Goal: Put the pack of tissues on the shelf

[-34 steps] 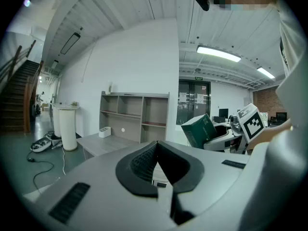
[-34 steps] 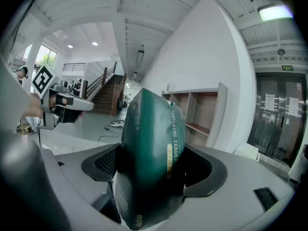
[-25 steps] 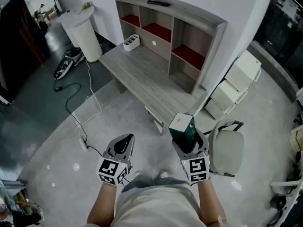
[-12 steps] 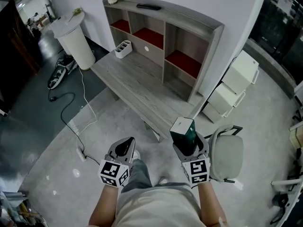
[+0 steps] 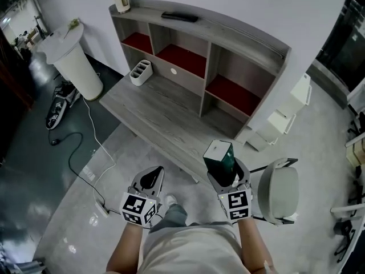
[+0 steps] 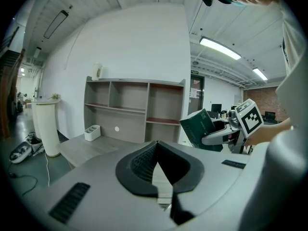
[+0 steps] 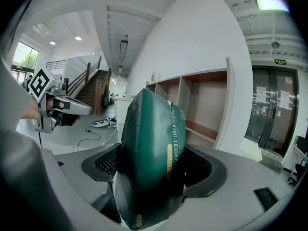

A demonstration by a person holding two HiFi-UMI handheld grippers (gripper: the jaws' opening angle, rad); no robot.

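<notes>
The right gripper (image 5: 224, 174) is clamped on the green pack of tissues (image 5: 219, 154), upright in the air near the bench's (image 5: 154, 110) front edge. The shelf (image 5: 239, 35) stands well apart at 12 o'clock. The left gripper (image 5: 149, 178) is closed on nothing. The soft pack could sag or clip a divider going in. Its side reads "DREAMING TENDER"; the finer print, perhaps a logo, is illegible.
</notes>
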